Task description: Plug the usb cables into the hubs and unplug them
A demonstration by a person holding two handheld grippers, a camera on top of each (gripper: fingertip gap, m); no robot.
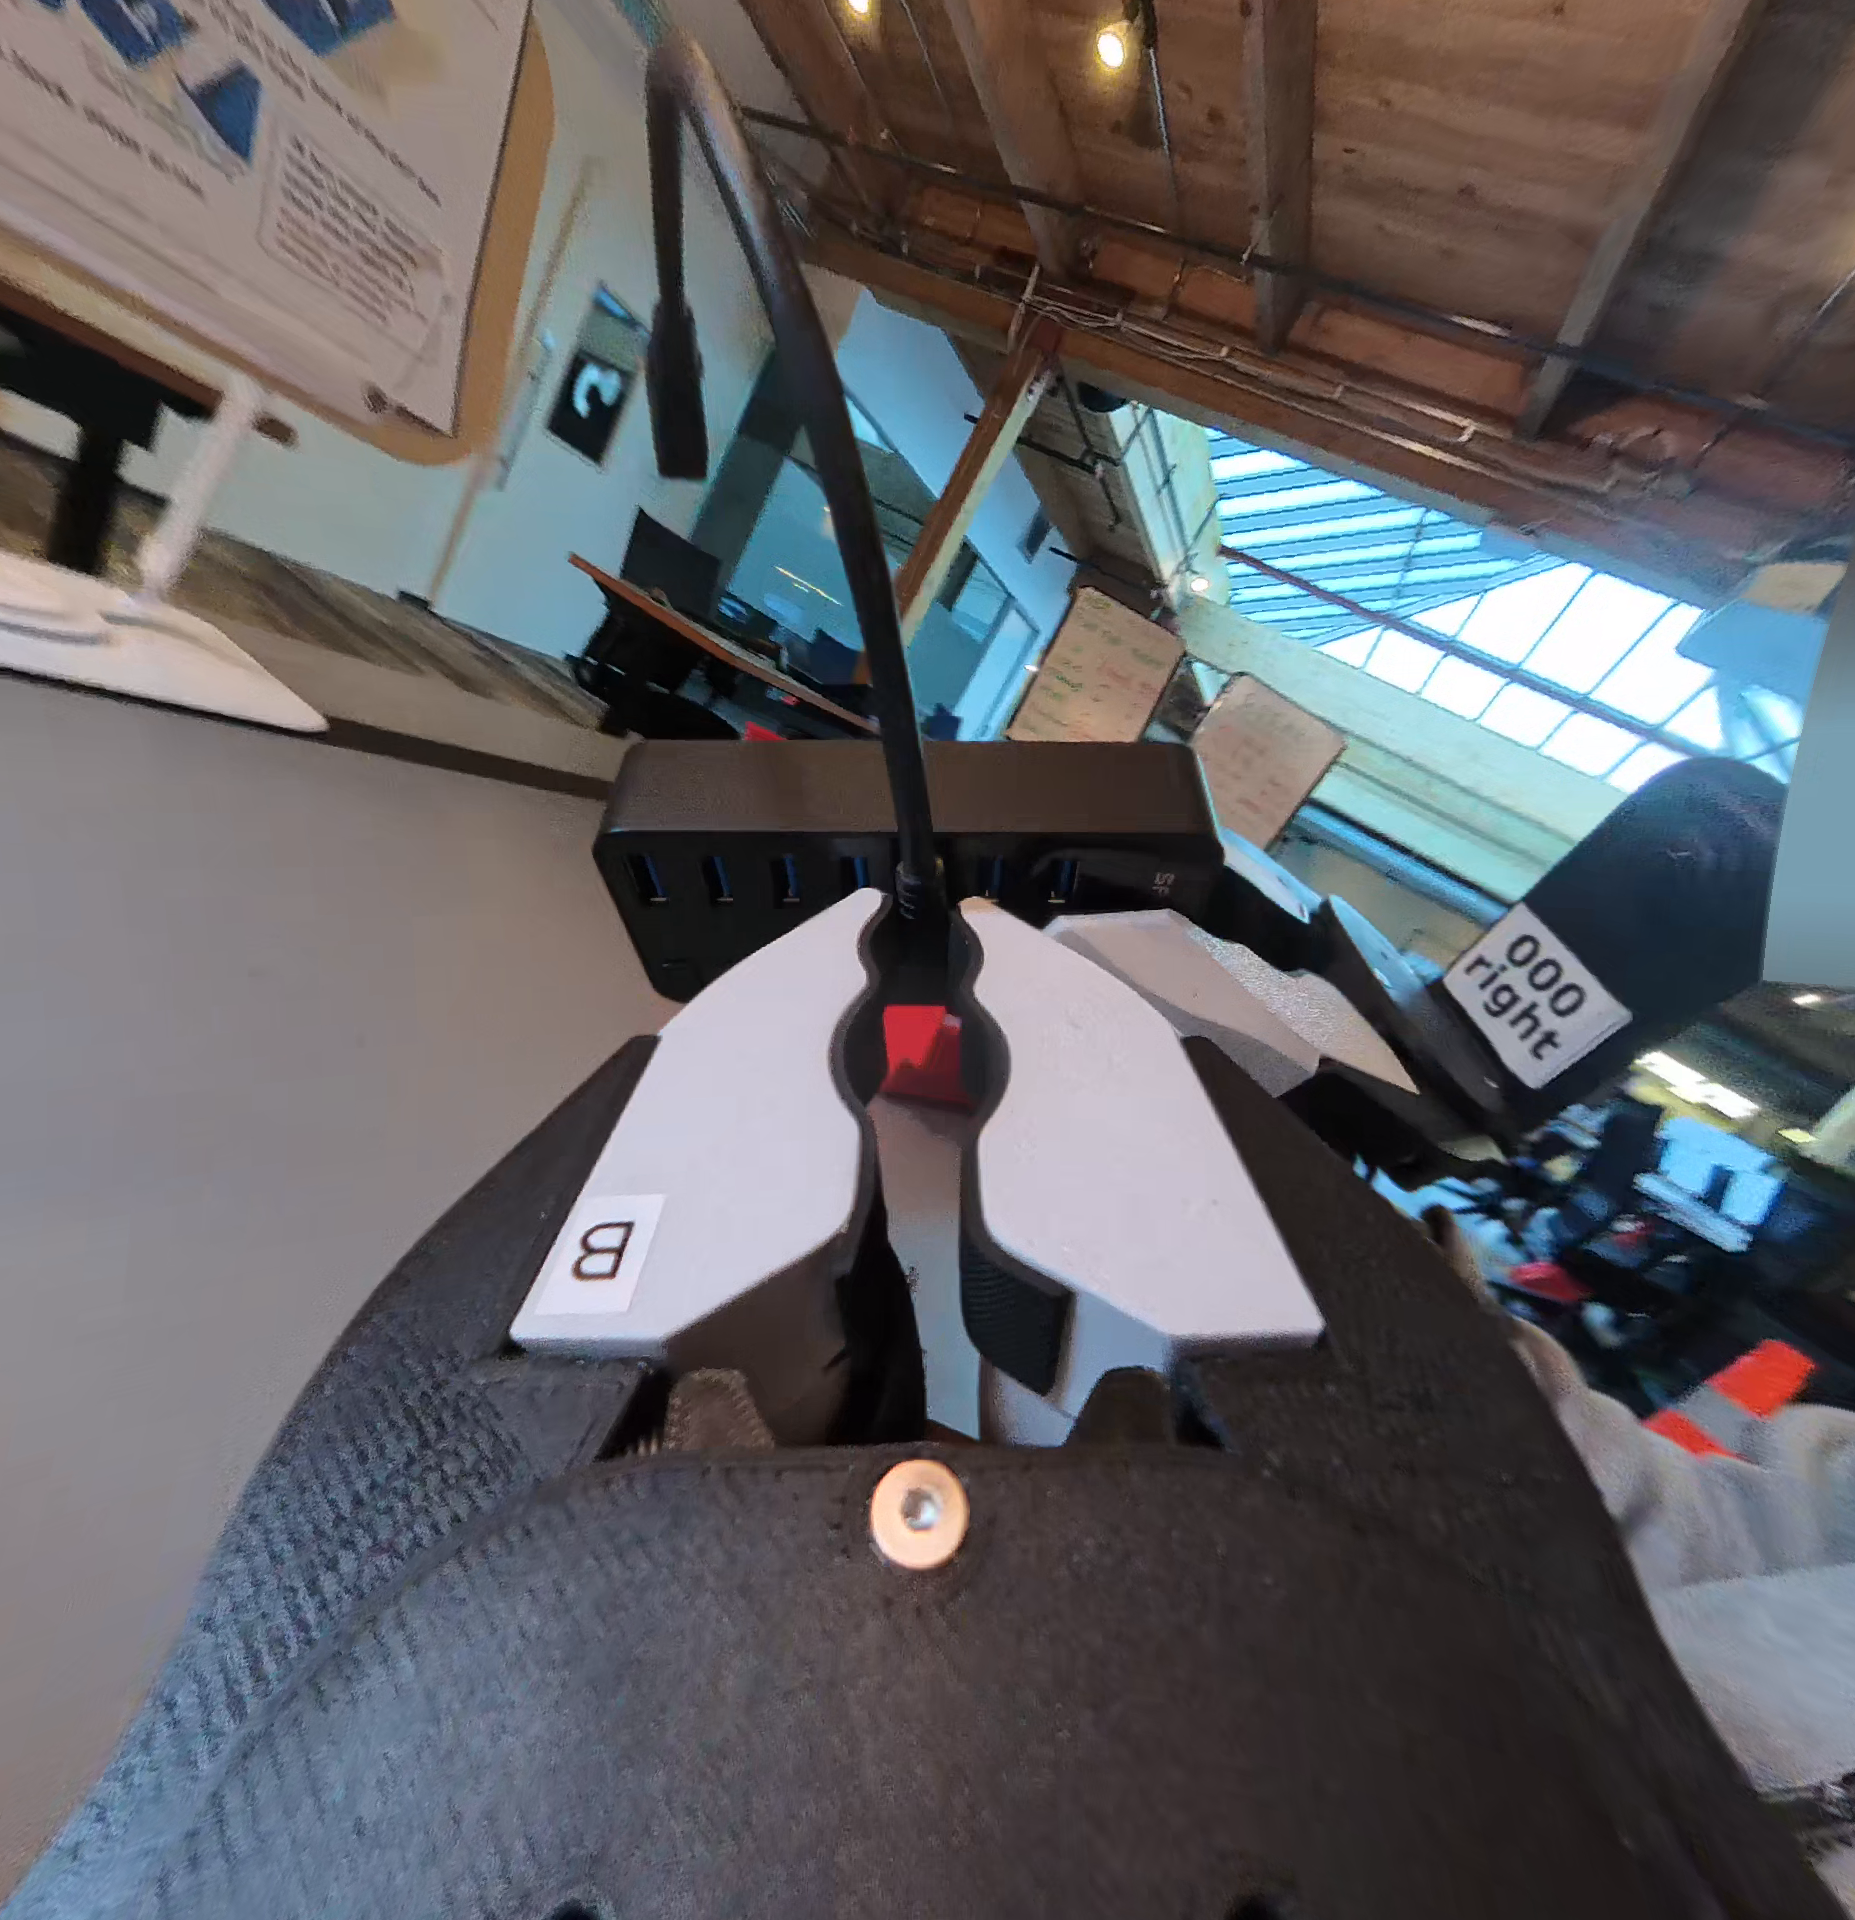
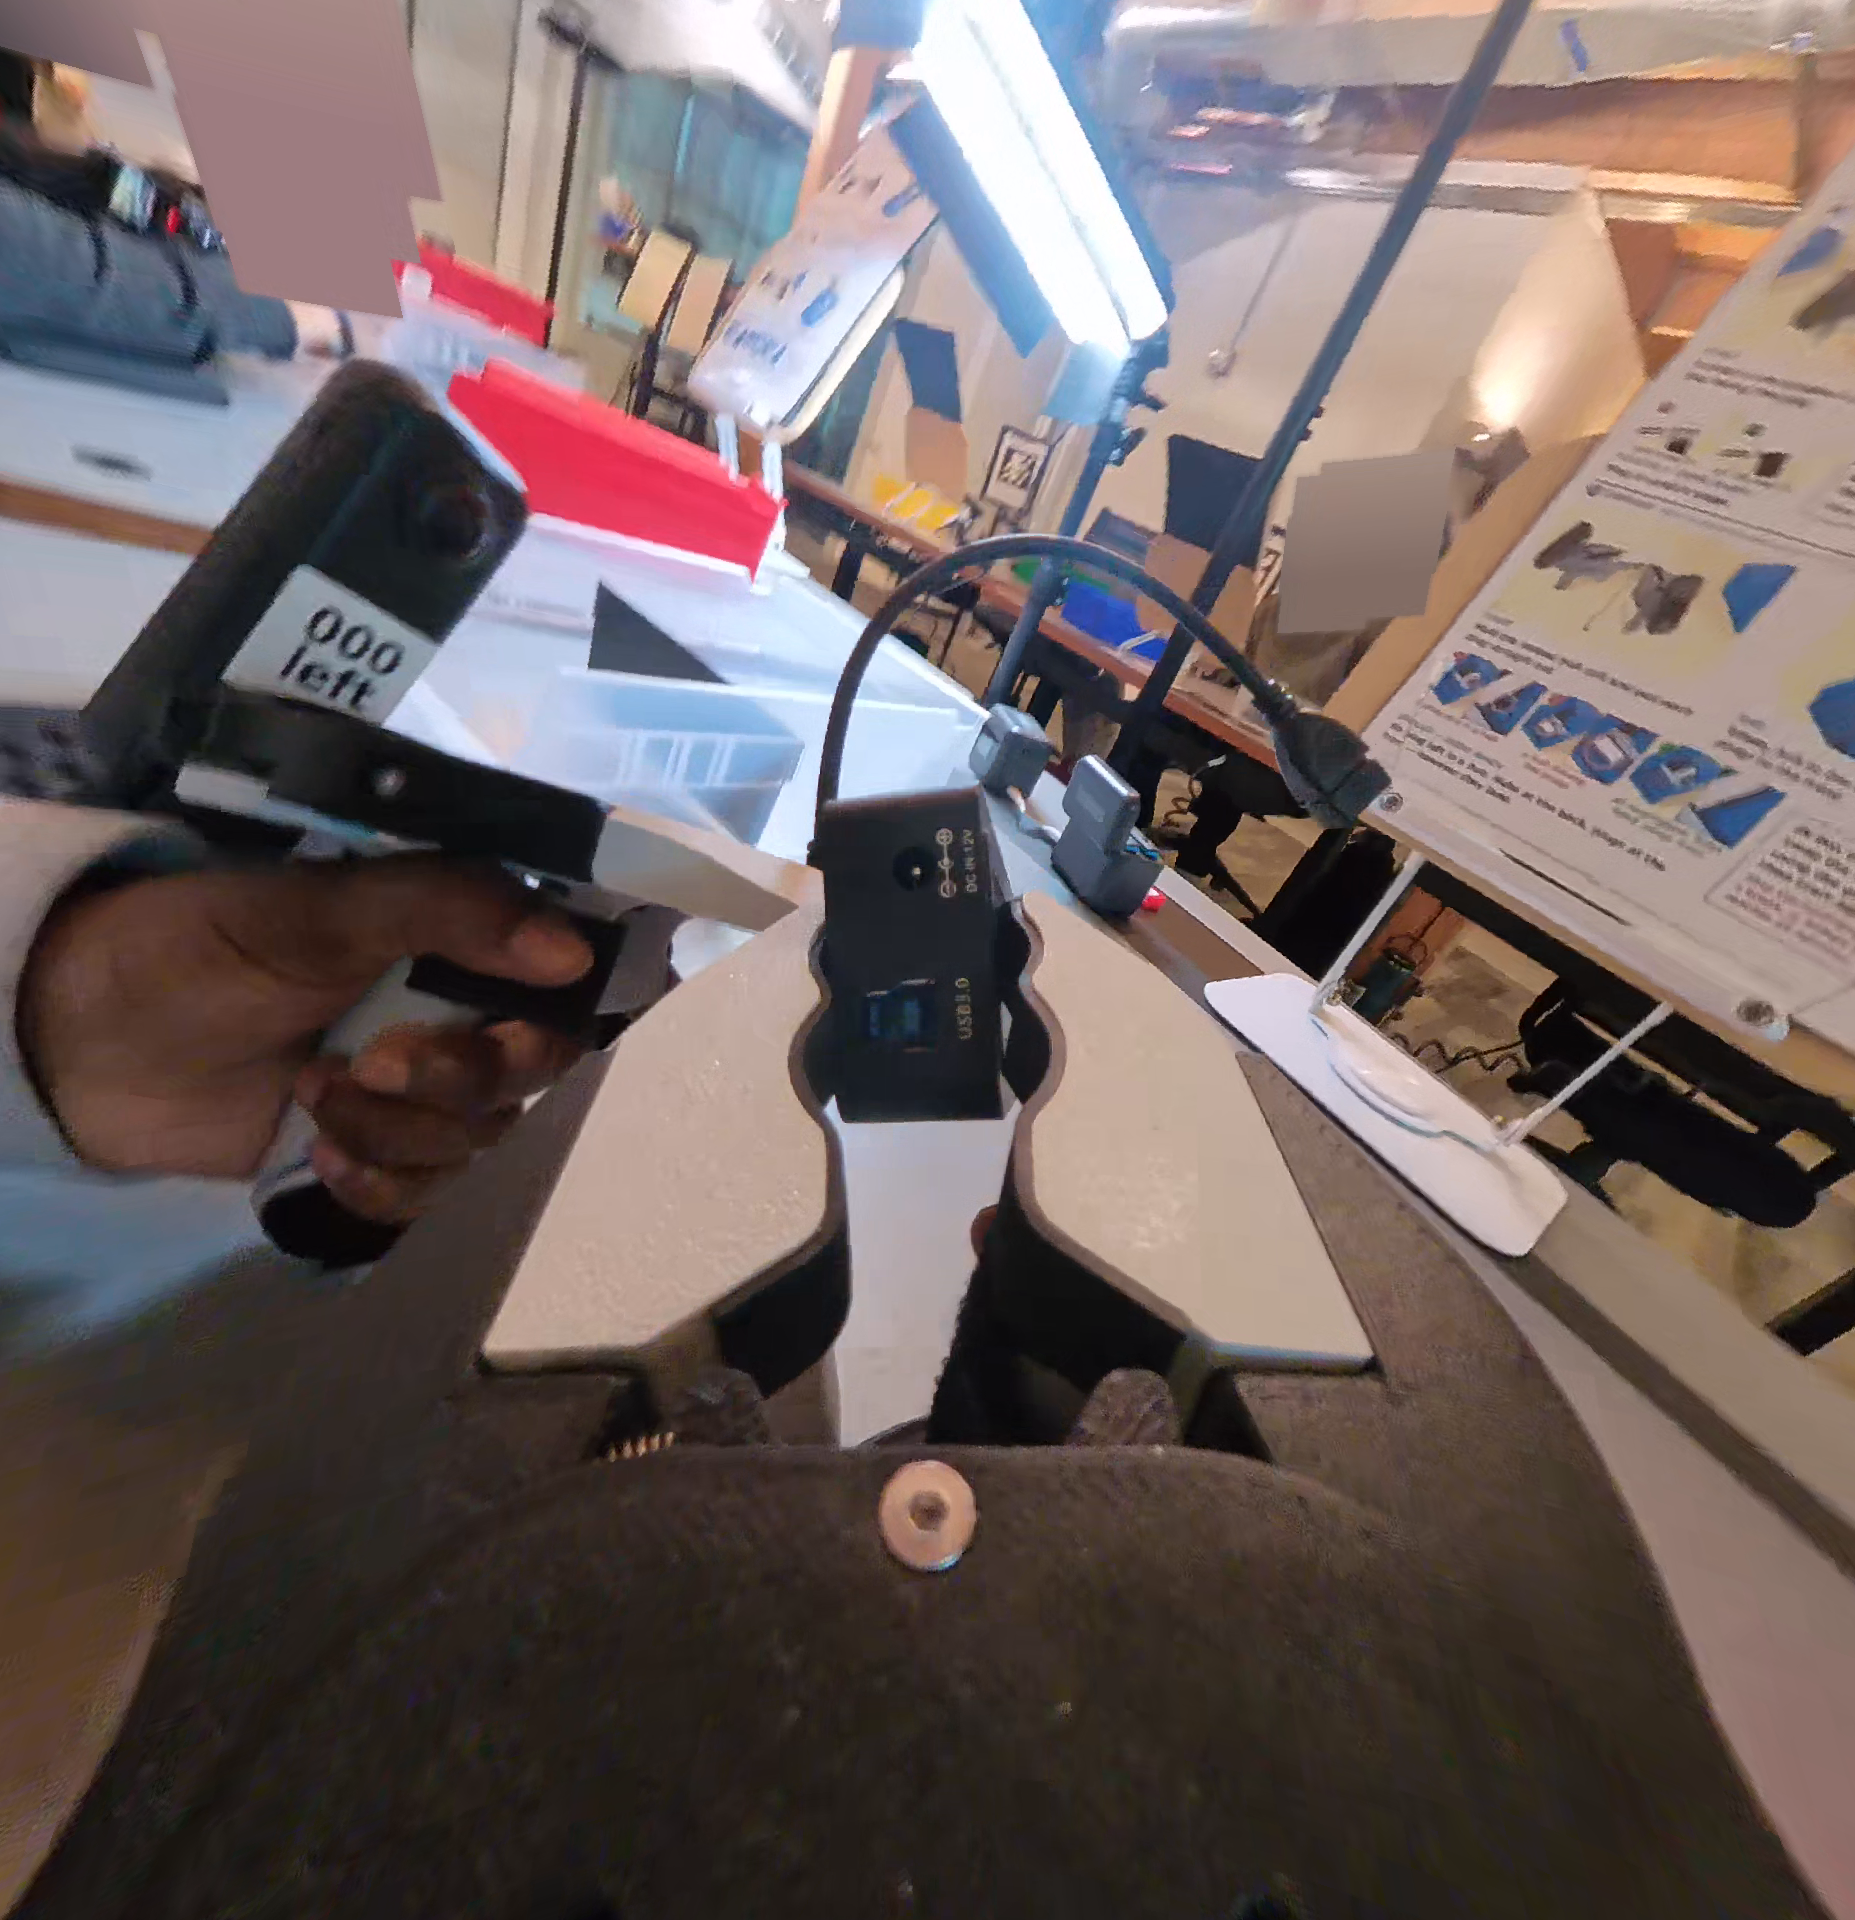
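Observation:
My left gripper is shut on a black USB cable plug with a red part. It holds the plug right in front of the port row of a black hub. The cable arcs up to a loose connector. I cannot tell whether the plug sits in a port. My right gripper is shut on the end of the same hub and holds it above the table. The left gripper, in a person's hand, touches the hub's left side. The cable loops over to its far connector.
Two grey hubs stand on the grey table behind the black hub. A white stand base with a poster board is at the right. A clear bin with a red lid is at the back left. The right gripper's body shows beside the hub. My left and right fingertips are right by each other.

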